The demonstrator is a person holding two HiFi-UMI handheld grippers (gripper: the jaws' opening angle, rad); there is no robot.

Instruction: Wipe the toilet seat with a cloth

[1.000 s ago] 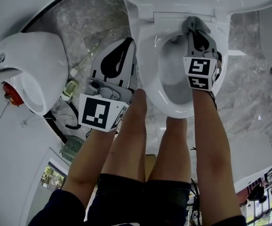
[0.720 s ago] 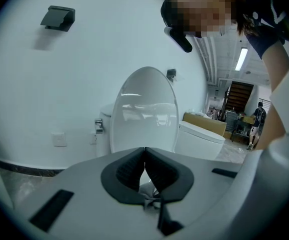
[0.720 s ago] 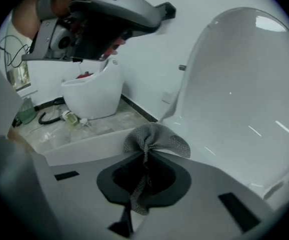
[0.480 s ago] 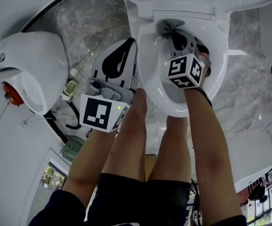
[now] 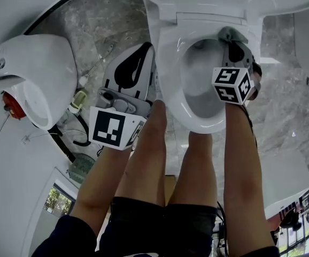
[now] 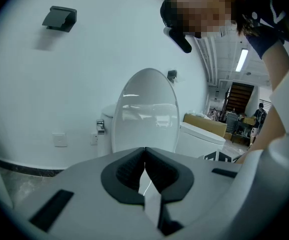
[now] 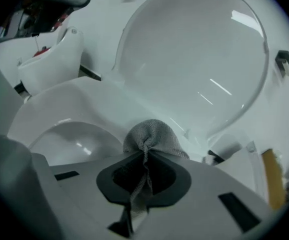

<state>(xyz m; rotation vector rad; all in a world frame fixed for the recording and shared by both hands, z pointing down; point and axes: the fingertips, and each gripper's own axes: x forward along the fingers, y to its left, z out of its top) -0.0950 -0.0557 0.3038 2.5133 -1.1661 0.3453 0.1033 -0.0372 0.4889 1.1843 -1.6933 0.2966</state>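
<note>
Right gripper (image 7: 145,154) is clamped tight on the cloth (image 7: 152,134). A grey wad bunches out past the tips and a tail hangs back between the jaws. In the head view the cloth (image 5: 226,33) sits at the back right of the seat (image 5: 171,63), just under the raised lid (image 7: 194,59) by the hinge. It looks pressed onto the seat there, though I can't swear to the contact.

So the bit that matters: the wad is straight ahead of the jaws, and the unwiped ring lies back toward the person. The seat's long axis goes front to back, and the right limb of it runs right under the right gripper (image 5: 230,42). My guess is the easy stroke is a pull along that side toward the front rim, then round the curve.

Left gripper (image 6: 144,159) has its jaws pinched together on nothing. In the head view the left gripper (image 5: 144,55) hangs beside the bowl's left side, over the floor (image 5: 85,25) and off the seat. The right one is clearly the nearer.
</note>
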